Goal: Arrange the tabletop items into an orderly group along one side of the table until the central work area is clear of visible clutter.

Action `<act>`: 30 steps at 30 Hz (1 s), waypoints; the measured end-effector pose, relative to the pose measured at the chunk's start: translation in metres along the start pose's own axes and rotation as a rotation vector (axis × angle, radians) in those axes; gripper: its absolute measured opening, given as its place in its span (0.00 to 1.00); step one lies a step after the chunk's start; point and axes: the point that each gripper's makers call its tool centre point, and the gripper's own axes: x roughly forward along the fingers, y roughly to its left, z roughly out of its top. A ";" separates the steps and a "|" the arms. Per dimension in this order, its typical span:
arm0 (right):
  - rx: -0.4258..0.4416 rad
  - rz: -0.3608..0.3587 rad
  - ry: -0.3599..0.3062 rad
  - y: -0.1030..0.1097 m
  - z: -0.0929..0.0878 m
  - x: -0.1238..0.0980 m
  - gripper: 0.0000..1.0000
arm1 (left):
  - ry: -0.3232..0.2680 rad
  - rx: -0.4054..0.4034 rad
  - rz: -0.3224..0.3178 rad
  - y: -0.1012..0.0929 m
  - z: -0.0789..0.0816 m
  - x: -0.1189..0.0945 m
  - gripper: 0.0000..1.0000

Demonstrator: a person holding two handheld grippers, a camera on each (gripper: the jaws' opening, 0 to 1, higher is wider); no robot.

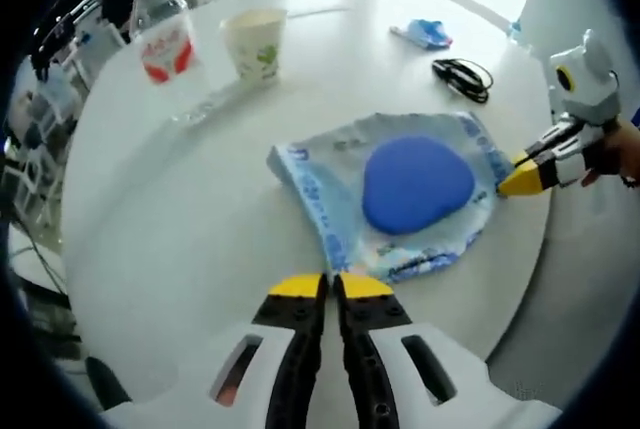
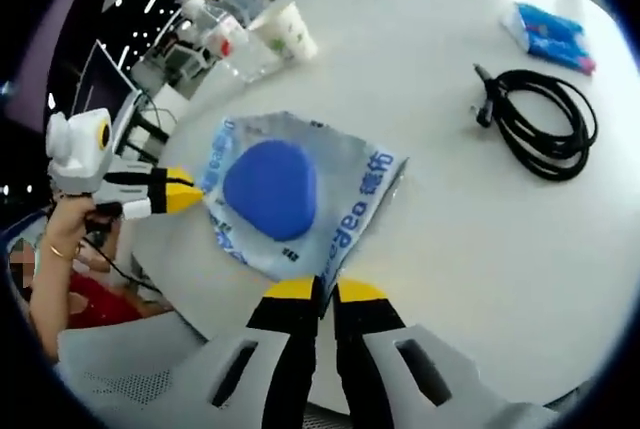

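A flat light-blue printed bag [image 1: 330, 184] lies near the edge of the round white table [image 1: 180, 239], with a blue rounded lump [image 1: 415, 184] on its middle. My left gripper [image 1: 330, 285] is shut, its yellow tips pinching the bag's near corner. My right gripper [image 1: 518, 180] comes in from the right and meets the bag's opposite edge. In the right gripper view the same bag [image 2: 345, 214] and blue lump [image 2: 270, 189] sit just beyond my right gripper [image 2: 325, 290], shut on the bag's near corner. The left gripper [image 2: 182, 192] grips the far-left corner.
A water bottle [image 1: 160, 34] and a paper cup [image 1: 255, 44] stand at the table's far side. A coiled black cable [image 2: 545, 119] and a small blue packet [image 2: 550, 34] lie beyond the bag. A person's hand [image 2: 70, 239] holds the left gripper off the table edge.
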 end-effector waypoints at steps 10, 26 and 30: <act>-0.029 0.005 -0.030 -0.002 0.010 -0.007 0.01 | -0.030 0.042 0.042 -0.004 0.005 -0.004 0.00; -0.015 -0.045 -0.106 -0.021 0.035 -0.032 0.01 | -0.036 0.055 0.033 -0.024 0.019 -0.018 0.00; -0.002 -0.052 -0.124 -0.026 0.041 -0.040 0.01 | -0.037 0.066 0.031 -0.029 0.027 -0.022 0.00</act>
